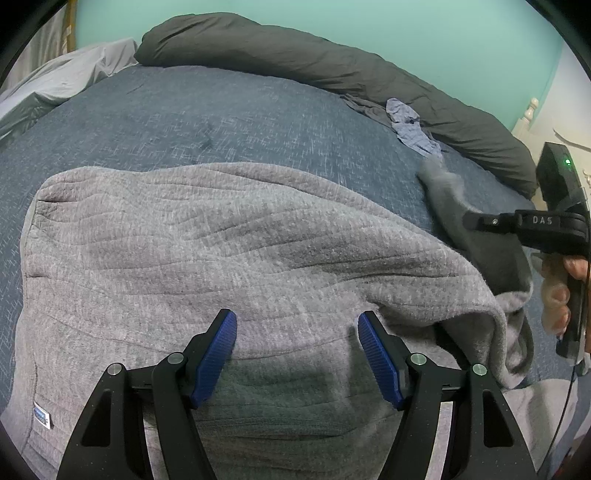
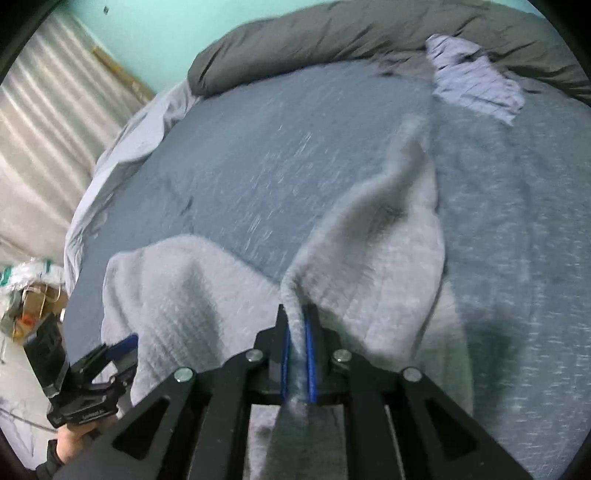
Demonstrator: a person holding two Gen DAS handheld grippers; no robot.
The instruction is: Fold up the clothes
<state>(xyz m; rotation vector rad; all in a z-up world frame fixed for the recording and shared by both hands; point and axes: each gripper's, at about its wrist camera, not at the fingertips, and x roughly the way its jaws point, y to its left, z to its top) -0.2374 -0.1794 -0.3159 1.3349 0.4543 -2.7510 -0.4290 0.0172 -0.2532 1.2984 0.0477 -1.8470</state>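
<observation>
Left wrist view, nearest: the left gripper (image 1: 297,350) stands with its blue-padded fingers (image 1: 216,360) spread wide and nothing between them, poised over the grey sweatshirt (image 1: 229,240). The sweatshirt lies spread on the blue bedspread (image 1: 221,114), occupying the near half of the bed; a small label (image 1: 41,415) shows near its left edge. Its right side is raised off the bed, and a fold of the fabric (image 1: 491,306) droops beneath the right gripper (image 1: 476,221), which enters from the right edge with the person's hand (image 1: 557,291) on its handle.

Right wrist view, nearest: the right gripper (image 2: 297,354) has its jaws drawn narrow, pinching a gathered ridge of the grey sweatshirt (image 2: 373,240) between the blue pads. The cloth rises from the jaws to a blurred peak, while the remainder (image 2: 184,295) lies on the bedspread (image 2: 277,147) to the left. The left gripper (image 2: 118,350) appears at the lower left beside the garment's edge, held by the person's hand (image 2: 72,441).

Farther back: a crumpled light blue garment (image 1: 413,129) (image 2: 476,85) lies near the far edge of the bed, just before a rolled dark grey duvet (image 1: 295,55) (image 2: 332,33). Behind it stands a turquoise wall (image 1: 406,33). A cardboard box (image 2: 33,299) sits on the floor at the left.
</observation>
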